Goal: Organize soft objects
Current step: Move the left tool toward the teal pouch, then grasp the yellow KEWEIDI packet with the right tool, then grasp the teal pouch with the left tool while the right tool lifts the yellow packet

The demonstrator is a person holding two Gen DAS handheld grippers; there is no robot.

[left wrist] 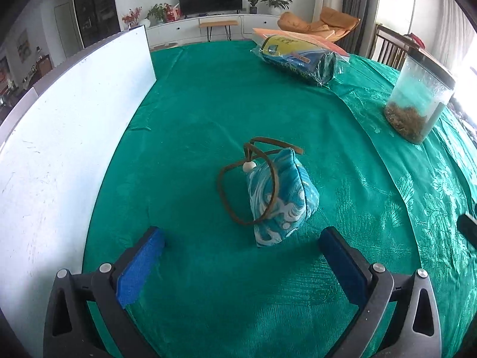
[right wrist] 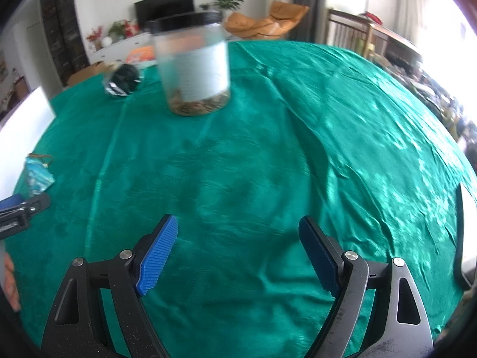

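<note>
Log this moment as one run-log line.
left gripper: open, empty, facing blue pouch | right gripper: open, empty, facing jar | pouch: on green cloth, untouched

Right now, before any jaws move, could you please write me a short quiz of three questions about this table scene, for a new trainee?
1. True or false: the left gripper is shut on the small blue wave-patterned fabric pouch.
2. What lies looped over that pouch? A) a brown cord with a white bead B) a red ribbon C) a metal chain
3. Fill in: the clear plastic jar with the black lid stands on the ____ tablecloth.

Key
1. False: its jaws stand open, short of the pouch.
2. A
3. Green
</note>
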